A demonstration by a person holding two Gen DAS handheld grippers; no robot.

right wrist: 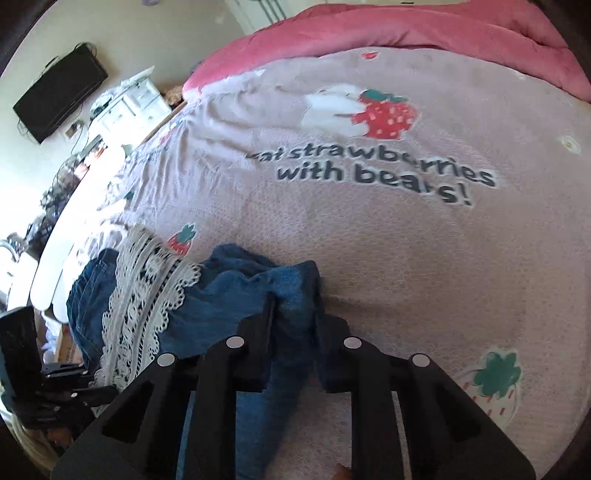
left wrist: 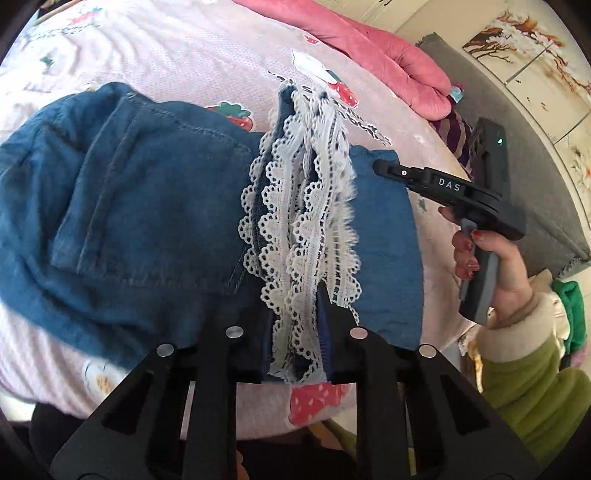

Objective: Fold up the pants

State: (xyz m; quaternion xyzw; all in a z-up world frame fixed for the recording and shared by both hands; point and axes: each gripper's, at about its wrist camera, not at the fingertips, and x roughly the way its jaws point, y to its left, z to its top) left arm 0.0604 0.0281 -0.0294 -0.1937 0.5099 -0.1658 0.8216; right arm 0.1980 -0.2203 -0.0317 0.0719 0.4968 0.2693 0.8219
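Note:
Blue denim pants (left wrist: 129,206) with white lace trim (left wrist: 306,229) lie bunched on the bed. In the left wrist view my left gripper (left wrist: 297,314) is shut on the lace-trimmed leg ends, which run up between its fingers. The right gripper (left wrist: 380,168), held by a hand (left wrist: 491,266), reaches the pants' right edge. In the right wrist view my right gripper (right wrist: 295,321) is shut on a raised fold of the denim pants (right wrist: 258,280). Their lace trim (right wrist: 147,295) lies to the left, and the left gripper (right wrist: 74,391) shows at the lower left.
The bed has a pale pink sheet (right wrist: 406,258) printed with strawberries and text. A pink quilt (right wrist: 424,29) is heaped at the far end. A grey rug (left wrist: 517,147) lies beside the bed. A wall television (right wrist: 59,96) and white drawers (right wrist: 129,103) stand beyond the bed's left side.

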